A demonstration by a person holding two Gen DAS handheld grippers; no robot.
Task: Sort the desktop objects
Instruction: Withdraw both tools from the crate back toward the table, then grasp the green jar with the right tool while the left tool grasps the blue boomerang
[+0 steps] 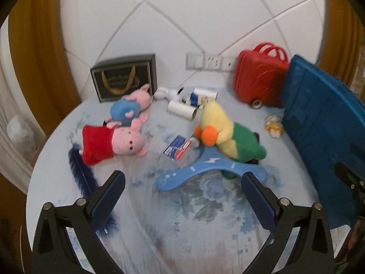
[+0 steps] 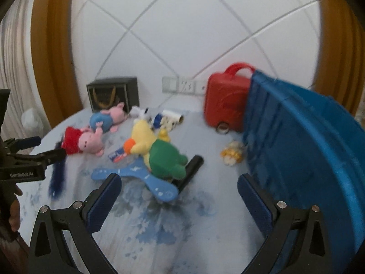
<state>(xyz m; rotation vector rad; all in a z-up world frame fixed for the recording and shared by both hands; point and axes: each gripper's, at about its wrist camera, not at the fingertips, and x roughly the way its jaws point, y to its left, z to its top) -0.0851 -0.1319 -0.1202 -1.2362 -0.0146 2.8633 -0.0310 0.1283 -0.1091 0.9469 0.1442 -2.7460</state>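
Note:
Toys lie scattered on a round table with a blue floral cloth. A pig plush in a red dress and a pig plush in blue lie at the left. A yellow and green plush lies in the middle on a blue boomerang-shaped toy. My left gripper is open and empty, short of the boomerang toy. My right gripper is open and empty too, near the toy's front.
A big blue crate stands tilted at the right, with a red toy suitcase behind it. Further back are a black gift box, white rolls, a small blue packet, a dark blue feathery strip and a small yellow-white trinket.

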